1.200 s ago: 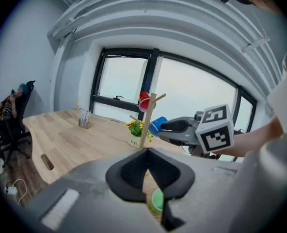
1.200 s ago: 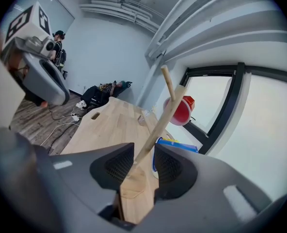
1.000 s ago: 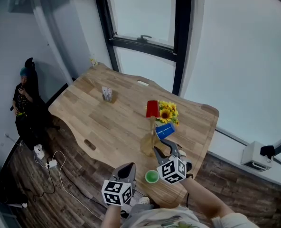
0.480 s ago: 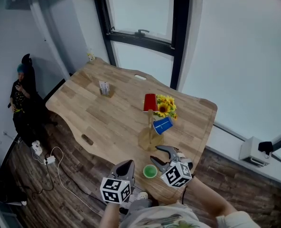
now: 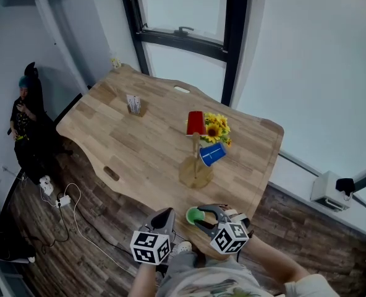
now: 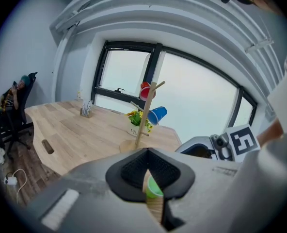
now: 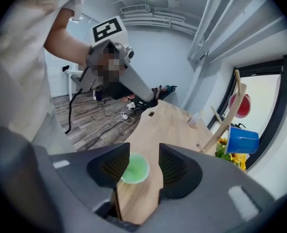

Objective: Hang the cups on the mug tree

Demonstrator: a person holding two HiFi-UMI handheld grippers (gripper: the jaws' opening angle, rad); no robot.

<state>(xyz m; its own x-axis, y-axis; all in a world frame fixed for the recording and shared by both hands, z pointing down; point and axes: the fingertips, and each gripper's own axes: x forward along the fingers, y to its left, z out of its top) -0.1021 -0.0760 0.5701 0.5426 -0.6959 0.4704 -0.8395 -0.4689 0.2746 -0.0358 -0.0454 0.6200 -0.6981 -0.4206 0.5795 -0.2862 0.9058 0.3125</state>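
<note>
**Cup position.** The green cup [image 5: 194, 215] stands mouth-up on the bench [image 5: 140, 147], close to its near edge. It sits between the jaws of the right tongs [image 5: 201, 218]. In the right gripper view it lies close to the left pad and is partly hidden behind it, while a clear strip of bench separates it from the right pad. Neither pad is seen pressing on it.

**Right tongs.** The jaws are spread wide and have just been opening, with the green cup between them. The tongs angle downward and reach across the bench edge toward the left of the head view. The forearm [image 5: 266, 265] enters from the lower right.

**Left tongs.** The left tongs [image 5: 166, 214] have their jaw tips pressed together and carry nothing. They are held just off the near bench edge, above the floor, and point toward the bench with a slight downward tilt. The green cup lies just beyond their tips.

**Tree.** The mug tree [image 5: 196, 159] stands farther in on the bench, well apart from both tongs. It bears a red cup [image 5: 196, 123] at the top and a blue cup [image 5: 212, 153] lower down.
</note>
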